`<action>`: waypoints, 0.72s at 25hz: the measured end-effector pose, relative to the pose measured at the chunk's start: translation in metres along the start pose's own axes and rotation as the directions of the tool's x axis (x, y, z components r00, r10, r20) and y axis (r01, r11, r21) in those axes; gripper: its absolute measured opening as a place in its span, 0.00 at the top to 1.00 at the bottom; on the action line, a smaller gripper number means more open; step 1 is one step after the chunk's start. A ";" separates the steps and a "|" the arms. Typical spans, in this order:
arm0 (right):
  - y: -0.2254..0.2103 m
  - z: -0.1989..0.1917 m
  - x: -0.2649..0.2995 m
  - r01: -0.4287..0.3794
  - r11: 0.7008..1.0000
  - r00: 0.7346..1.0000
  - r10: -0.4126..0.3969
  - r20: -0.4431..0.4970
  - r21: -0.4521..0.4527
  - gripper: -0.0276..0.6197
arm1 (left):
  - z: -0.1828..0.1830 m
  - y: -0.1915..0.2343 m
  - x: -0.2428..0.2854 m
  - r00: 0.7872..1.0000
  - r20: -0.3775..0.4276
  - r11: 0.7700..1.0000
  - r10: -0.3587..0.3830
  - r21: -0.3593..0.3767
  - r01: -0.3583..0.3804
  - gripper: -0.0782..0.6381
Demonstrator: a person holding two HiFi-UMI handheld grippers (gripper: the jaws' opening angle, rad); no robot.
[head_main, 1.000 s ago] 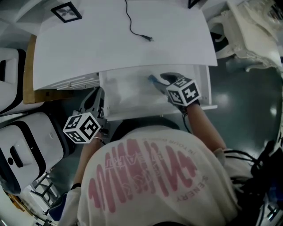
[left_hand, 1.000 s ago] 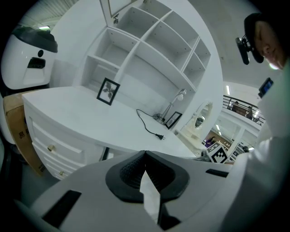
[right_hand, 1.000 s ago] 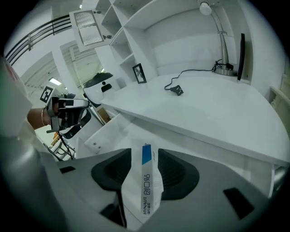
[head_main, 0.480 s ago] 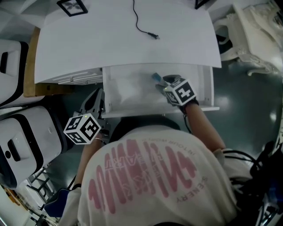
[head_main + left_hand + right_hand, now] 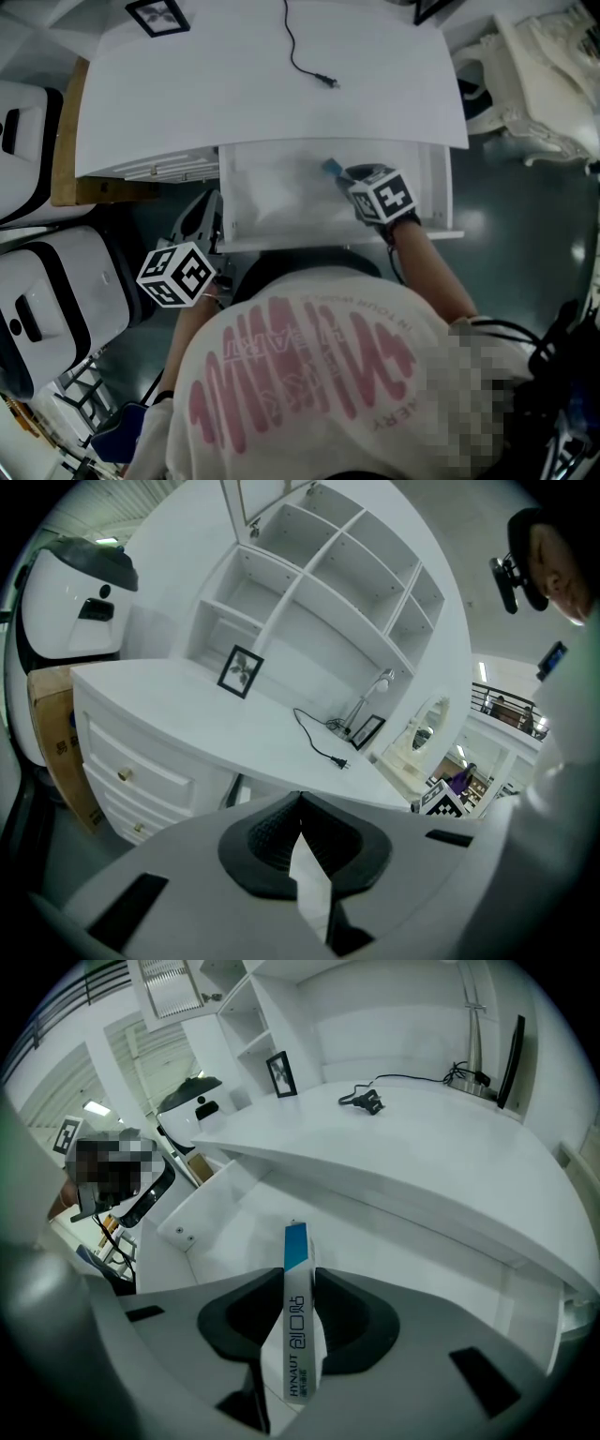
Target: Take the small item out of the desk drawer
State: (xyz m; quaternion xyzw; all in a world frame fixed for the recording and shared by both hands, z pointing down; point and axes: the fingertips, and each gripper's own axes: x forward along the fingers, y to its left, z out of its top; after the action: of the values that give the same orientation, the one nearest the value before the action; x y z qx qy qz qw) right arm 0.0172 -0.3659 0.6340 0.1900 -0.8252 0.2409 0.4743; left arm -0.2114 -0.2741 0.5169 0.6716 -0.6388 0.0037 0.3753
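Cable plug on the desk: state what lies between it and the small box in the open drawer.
Between the cable plug and the small box only bare desktop shows, in the head view.

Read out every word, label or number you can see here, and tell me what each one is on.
"HYNAUT": side of the small blue-and-white box gripped in the right tool.
"创口贴": same box, above the brand name.
Pink print on the person's shirt: upside down and warped, not legible.
Blue print on the cardboard carton: too small to read.
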 end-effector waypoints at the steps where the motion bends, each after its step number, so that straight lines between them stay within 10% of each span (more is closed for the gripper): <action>1: -0.001 0.000 -0.001 -0.001 1.000 1.000 0.001 0.004 0.014 0.77 | 0.000 0.000 0.000 1.000 0.000 1.000 -0.001 0.000 0.001 0.85; 18: -0.001 0.013 -0.026 0.000 0.998 0.997 -0.005 0.080 0.061 0.79 | 0.008 -0.018 0.003 0.998 0.038 0.999 -0.046 0.025 0.045 0.85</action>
State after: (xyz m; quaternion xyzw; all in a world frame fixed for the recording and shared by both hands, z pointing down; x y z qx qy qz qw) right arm 0.0217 -0.3720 0.6057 0.2148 -0.8355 0.2575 0.4353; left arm -0.1996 -0.2823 0.5035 0.6902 -0.6306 -0.0102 0.3547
